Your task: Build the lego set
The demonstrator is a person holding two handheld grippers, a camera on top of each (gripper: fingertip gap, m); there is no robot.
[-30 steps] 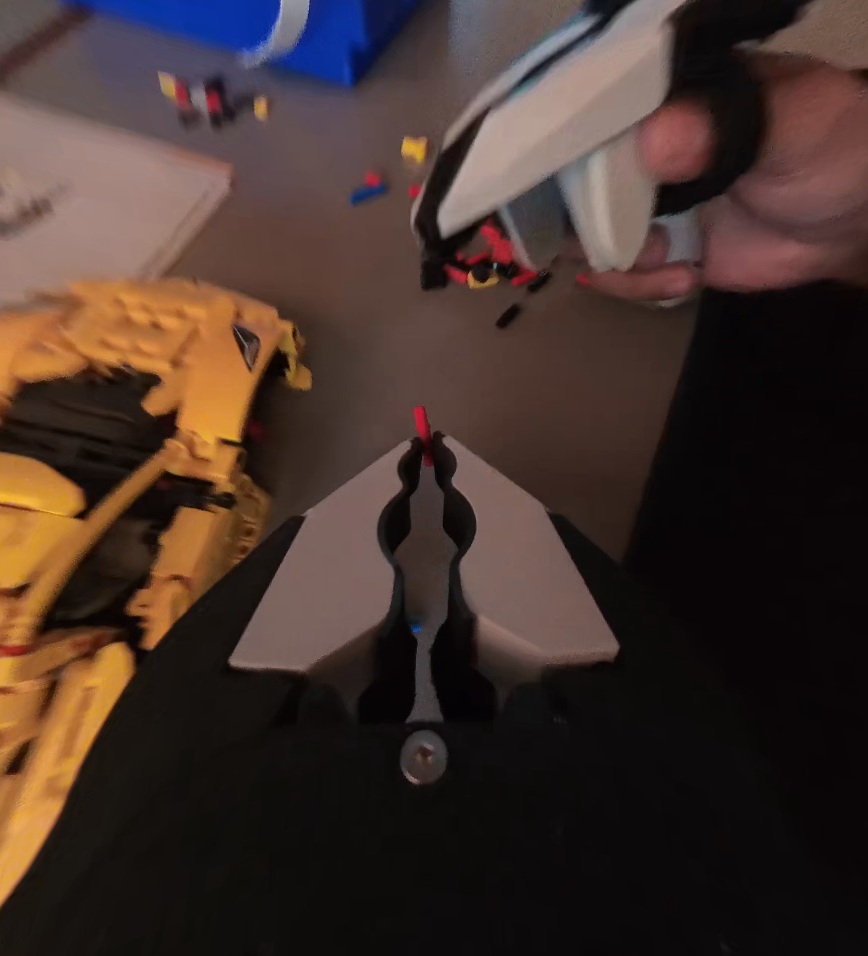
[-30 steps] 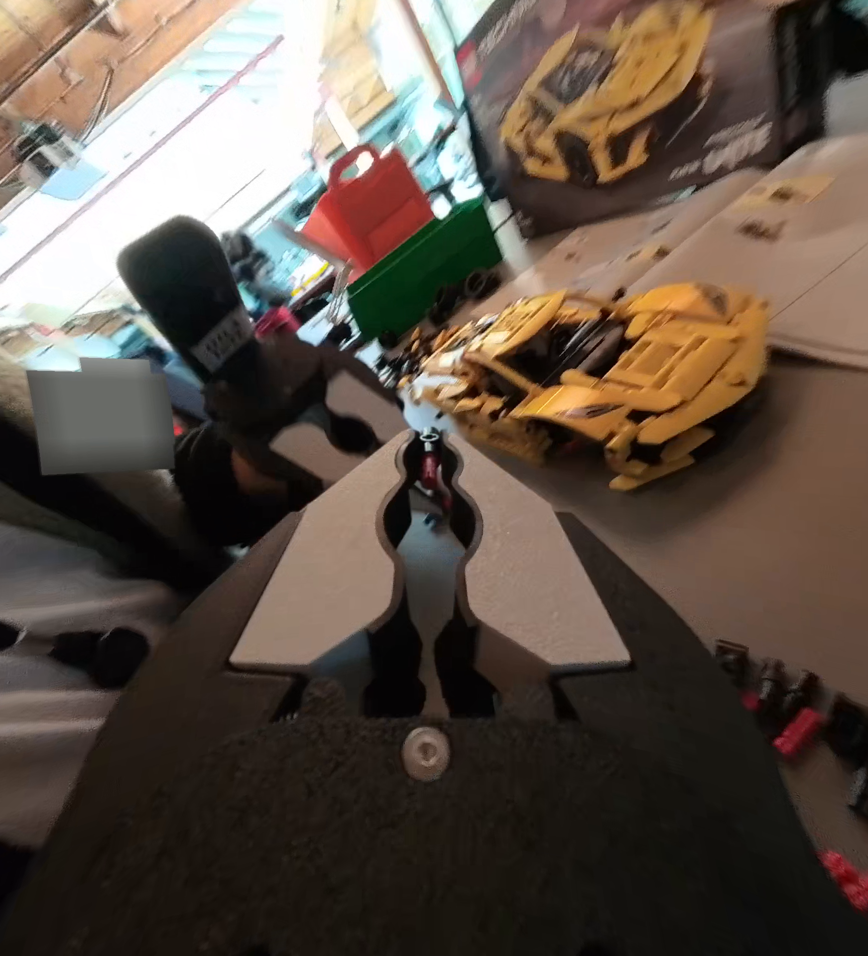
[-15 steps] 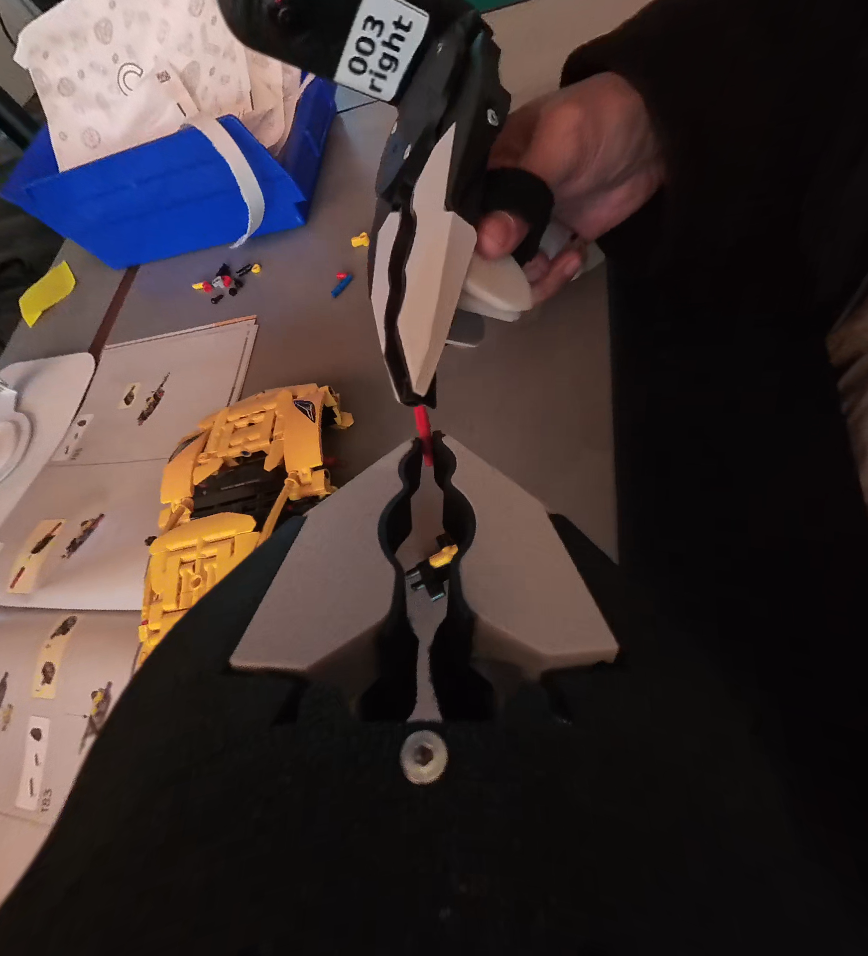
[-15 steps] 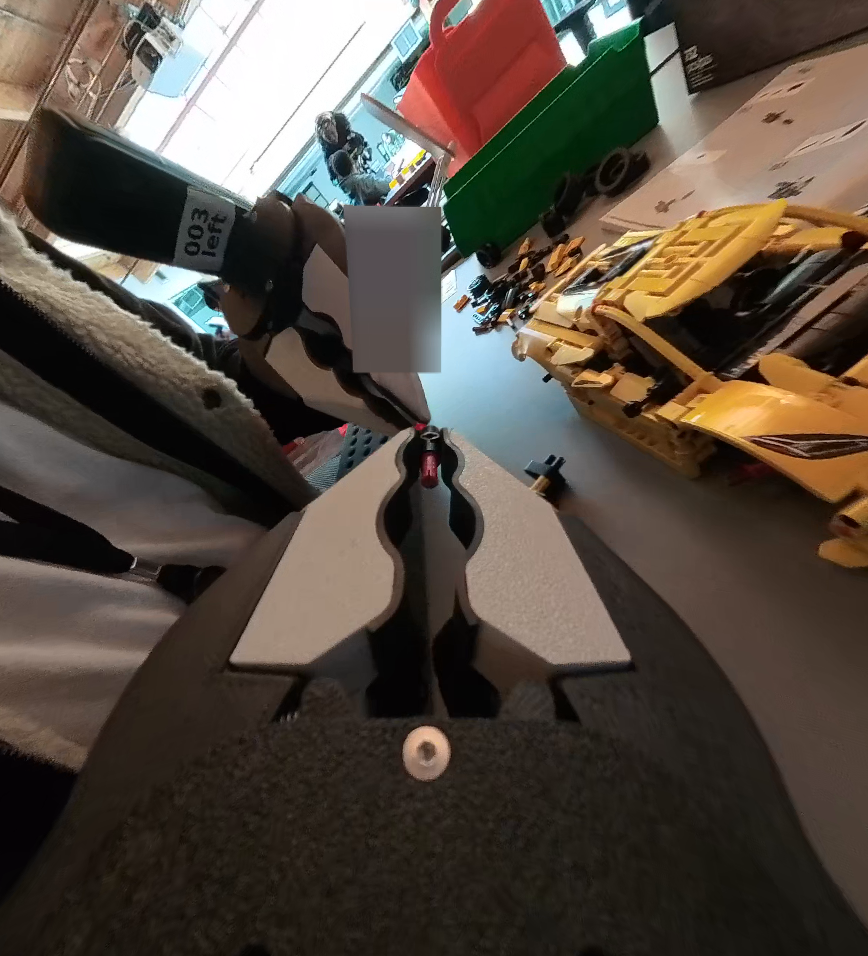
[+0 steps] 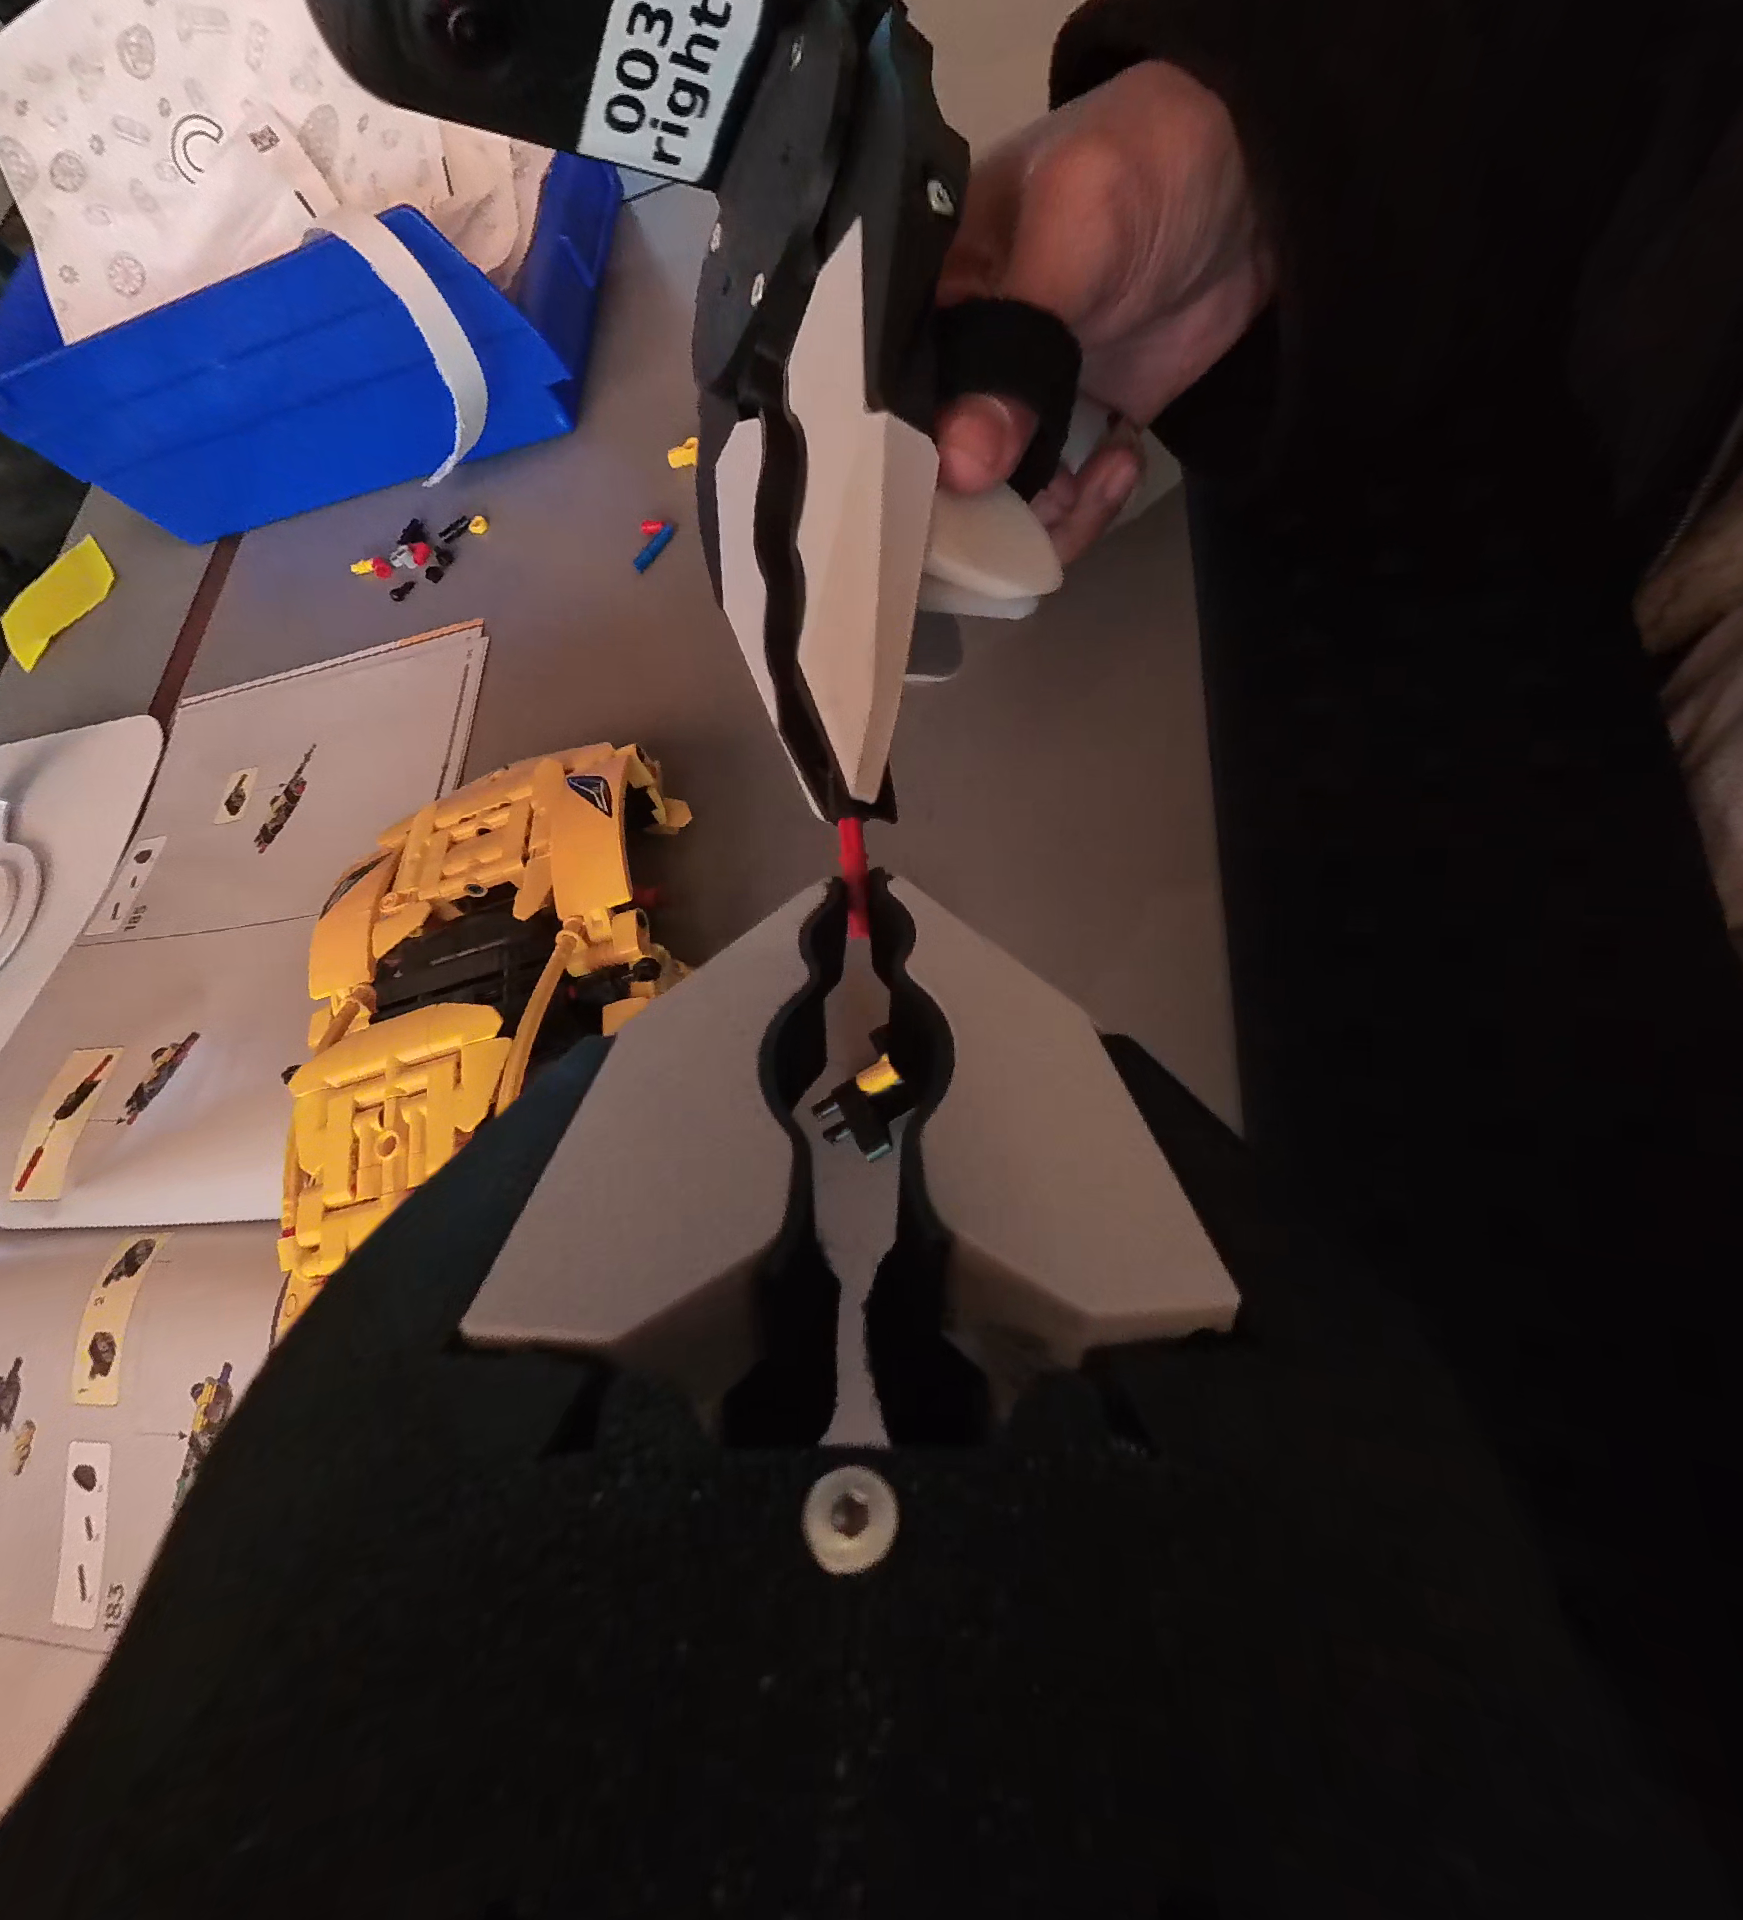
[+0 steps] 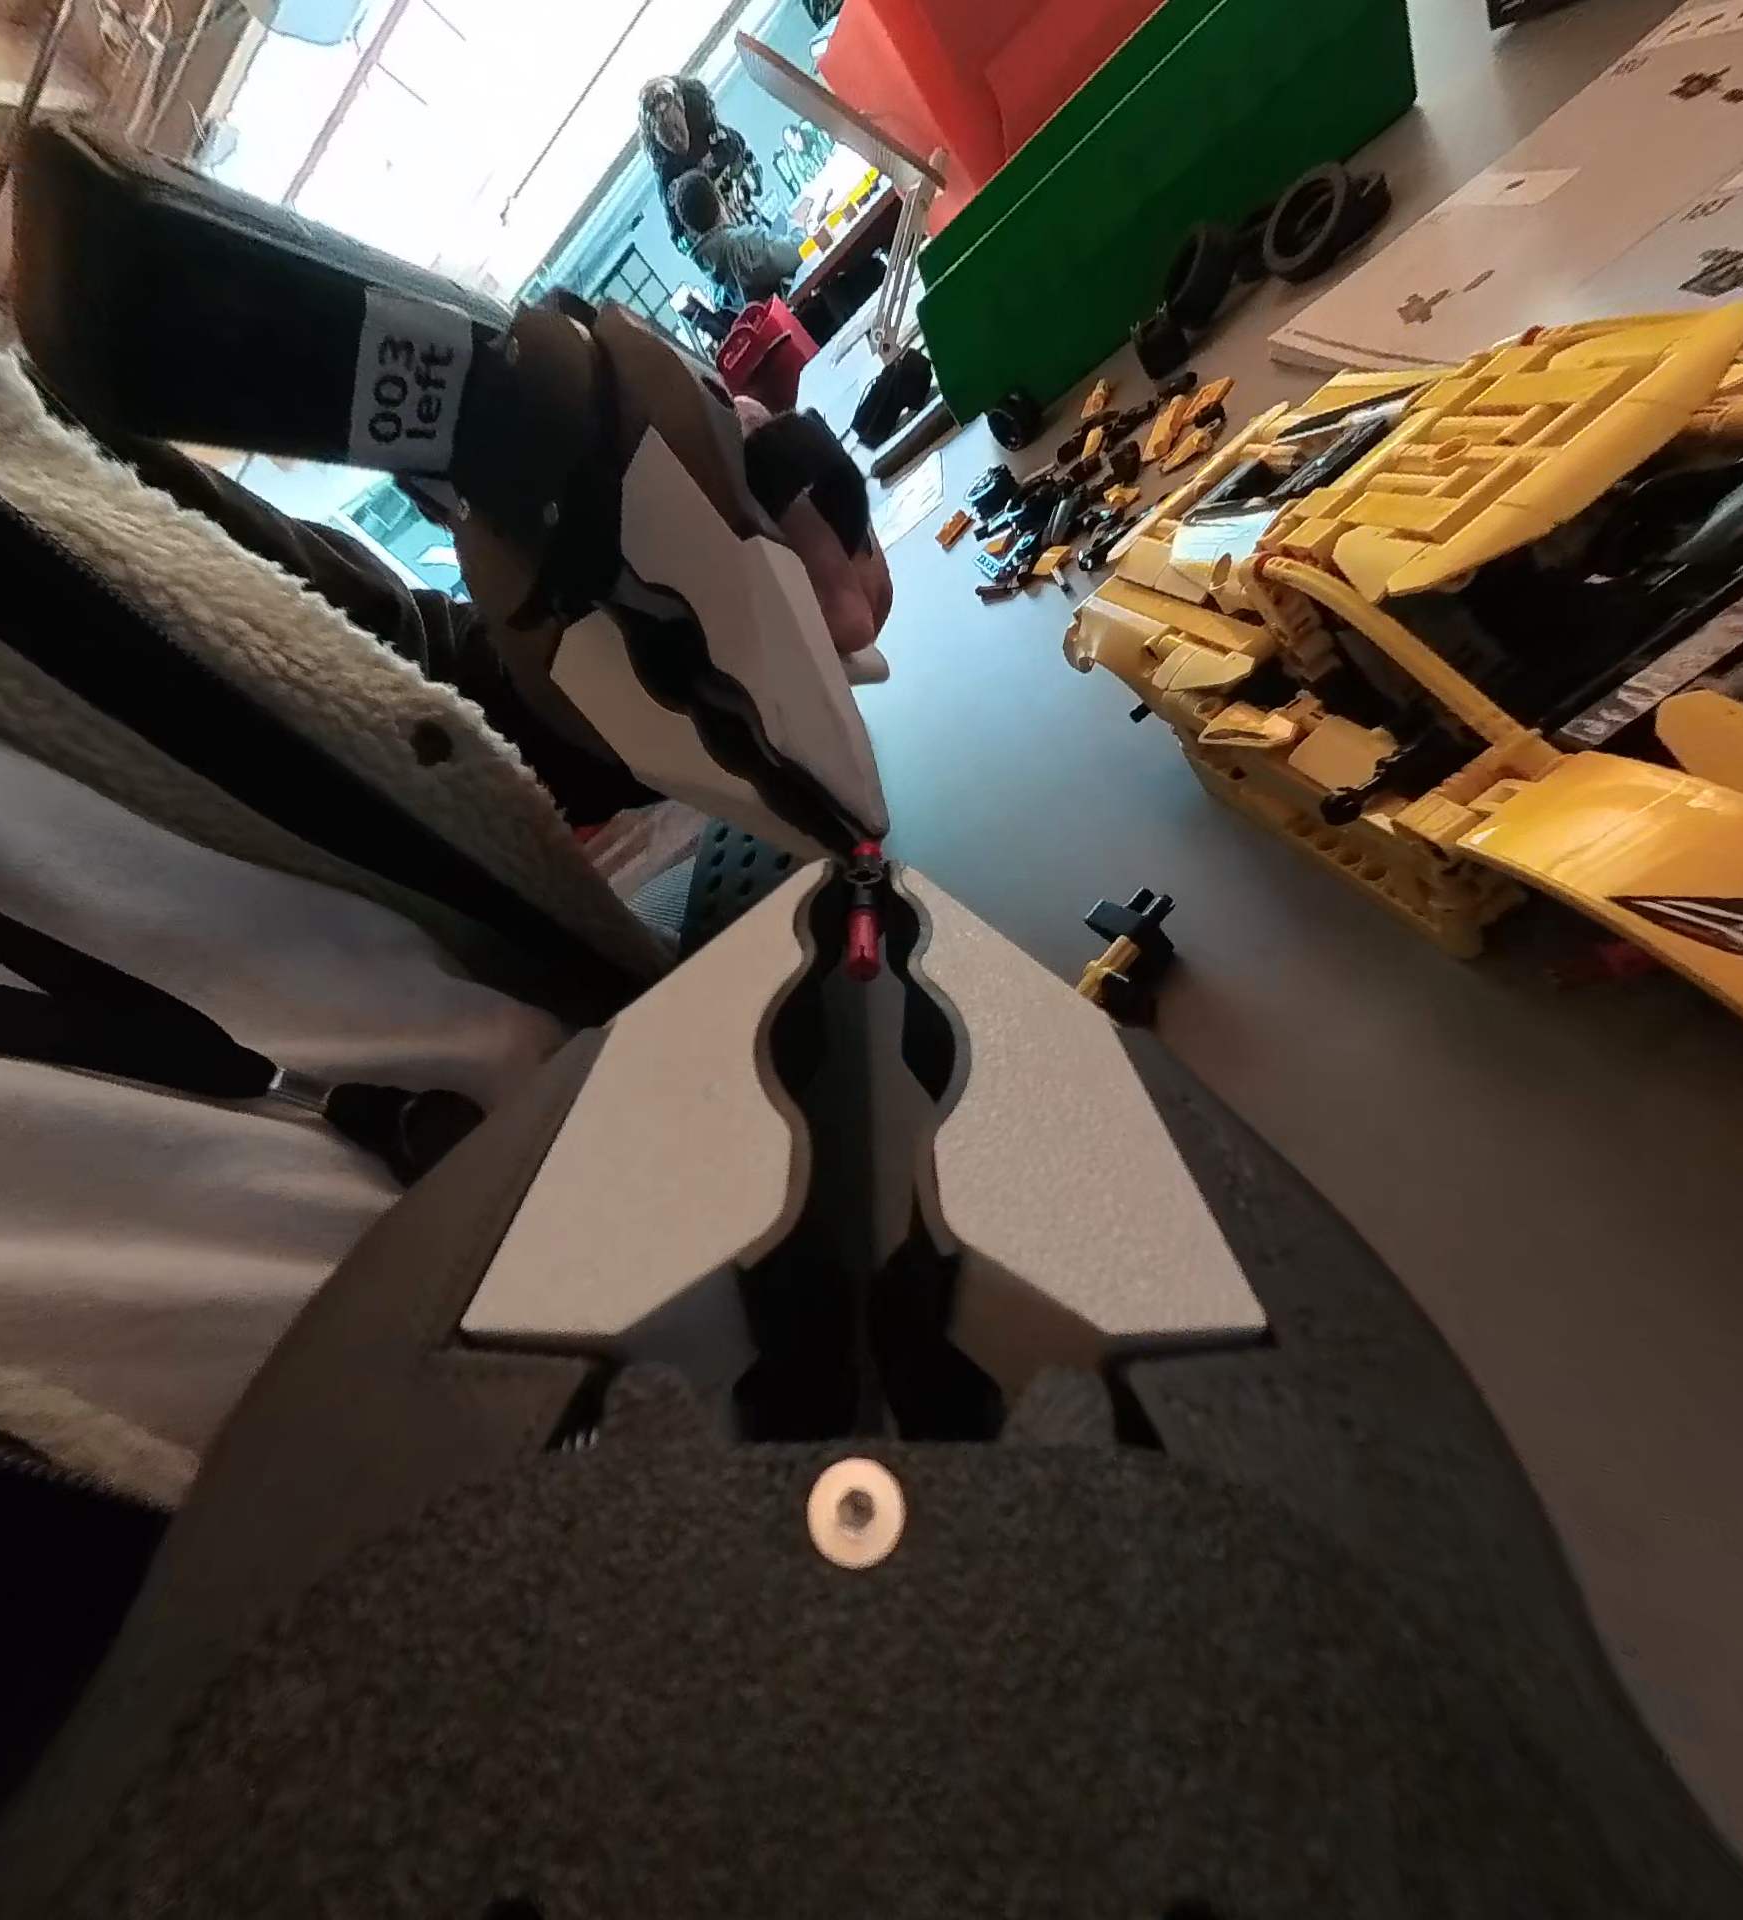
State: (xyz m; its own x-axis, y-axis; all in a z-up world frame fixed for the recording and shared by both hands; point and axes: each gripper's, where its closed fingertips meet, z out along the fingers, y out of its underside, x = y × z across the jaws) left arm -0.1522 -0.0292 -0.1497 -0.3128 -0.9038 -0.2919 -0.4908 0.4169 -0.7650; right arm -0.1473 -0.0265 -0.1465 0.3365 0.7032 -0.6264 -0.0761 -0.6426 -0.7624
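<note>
The right gripper (image 6: 859, 883) pinches a red pin (image 6: 861, 940) at its fingers' tips, meeting the left gripper (image 6: 862, 831) just ahead. Right of the fingers, a yellow car (image 6: 1469, 644) sits on the bench (image 6: 1366, 1299).

Relative to the yellow car model (image 5: 472, 997): the right gripper (image 5: 862, 805), earlier well apart above the loose parts, now meets the left gripper (image 5: 854, 894) tip to tip beside the model, both clamped on one red pin (image 5: 853, 862).
</note>
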